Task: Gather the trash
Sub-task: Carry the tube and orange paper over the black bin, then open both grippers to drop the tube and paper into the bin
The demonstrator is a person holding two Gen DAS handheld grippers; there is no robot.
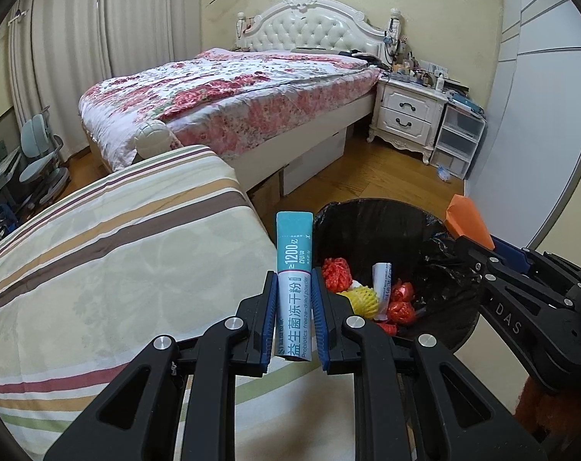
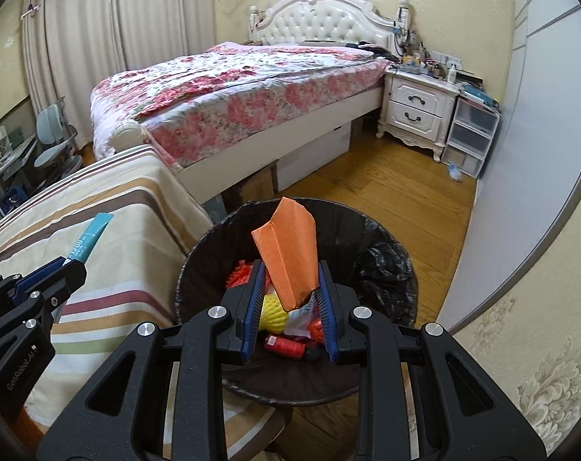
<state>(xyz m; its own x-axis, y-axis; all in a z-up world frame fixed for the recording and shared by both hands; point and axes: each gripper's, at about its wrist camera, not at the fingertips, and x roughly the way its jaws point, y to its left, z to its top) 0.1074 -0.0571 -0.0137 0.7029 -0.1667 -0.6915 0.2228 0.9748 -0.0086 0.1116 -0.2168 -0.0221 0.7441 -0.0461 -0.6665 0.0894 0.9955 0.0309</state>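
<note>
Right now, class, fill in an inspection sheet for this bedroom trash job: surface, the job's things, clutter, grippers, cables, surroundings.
Surface: wooden floor; striped bedcover beside the bin.
Job's things: black-lined trash bin holding red and yellow wrappers; probiotics powder sachet; folded orange paper.
Clutter: crowded nightstand; small scrap on the floor by the plastic drawers.
Grippers: left gripper shut on the sachet, beside the bin; right gripper shut on the orange paper, over the bin.
Cables: some near the headboard, indistinct.
Surroundings: floral bed, curtains, desk chairs.
</note>
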